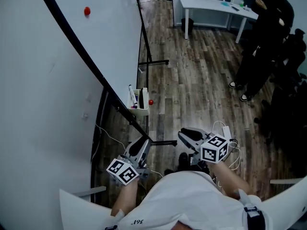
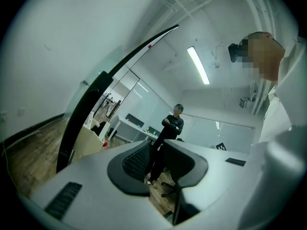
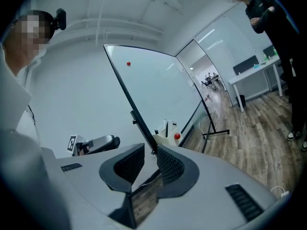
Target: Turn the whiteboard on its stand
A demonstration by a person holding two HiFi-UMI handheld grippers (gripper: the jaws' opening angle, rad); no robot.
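The whiteboard (image 1: 112, 32) stands upright on its black stand (image 1: 154, 61), with a red magnet (image 1: 87, 11) high on its face. Its near black frame edge (image 1: 96, 71) runs down to a foot bar (image 1: 163, 143). My left gripper (image 1: 144, 143) hovers by the board's lower near corner, open. Its jaws (image 2: 153, 162) hold nothing, and the frame edge (image 2: 81, 123) passes to their left. My right gripper (image 1: 185, 134) is to the right of the foot bar and clear of the board, also open. The frame edge (image 3: 132, 104) lines up beyond its gap (image 3: 151, 159).
A cream marker tray (image 1: 140, 108) with a red ball (image 1: 150, 102) hangs at the board's lower edge. A person in black (image 1: 264, 42) stands at the far right near a white table (image 1: 211, 6). White cables (image 1: 232, 150) lie on the wood floor. A wall (image 1: 38, 119) is behind the board.
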